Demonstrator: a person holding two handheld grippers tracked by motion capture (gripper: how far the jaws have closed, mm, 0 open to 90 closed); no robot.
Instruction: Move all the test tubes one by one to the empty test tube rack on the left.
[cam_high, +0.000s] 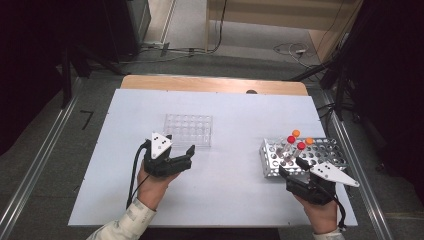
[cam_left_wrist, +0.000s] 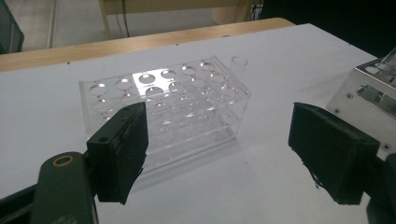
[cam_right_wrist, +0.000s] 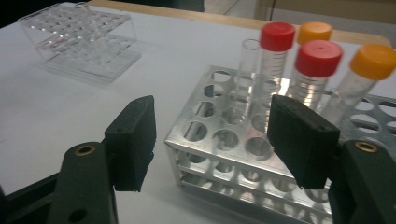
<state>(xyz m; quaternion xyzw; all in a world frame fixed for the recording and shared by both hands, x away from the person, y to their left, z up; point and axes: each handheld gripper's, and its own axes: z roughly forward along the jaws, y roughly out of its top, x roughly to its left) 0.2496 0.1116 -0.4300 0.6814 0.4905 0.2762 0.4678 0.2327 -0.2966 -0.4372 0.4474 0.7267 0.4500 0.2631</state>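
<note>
I hold both grippers spread and empty: left gripper (cam_high: 181, 152) facing the clear rack (cam_left_wrist: 163, 102), right gripper (cam_high: 290, 166) facing the capped tubes (cam_right_wrist: 299, 70) for pickup.

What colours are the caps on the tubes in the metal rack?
Two red caps and two orange caps, clearest in the right gripper view.

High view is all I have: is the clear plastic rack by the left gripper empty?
Observer: No. In the left gripper view, one uncapped clear tube stands in a corner hole of the clear rack.
Operator: Anything uncapped in the metal rack too?
Observer: Yes. In the right gripper view, another open tube stands there, right beside a red-capped tube.
</note>
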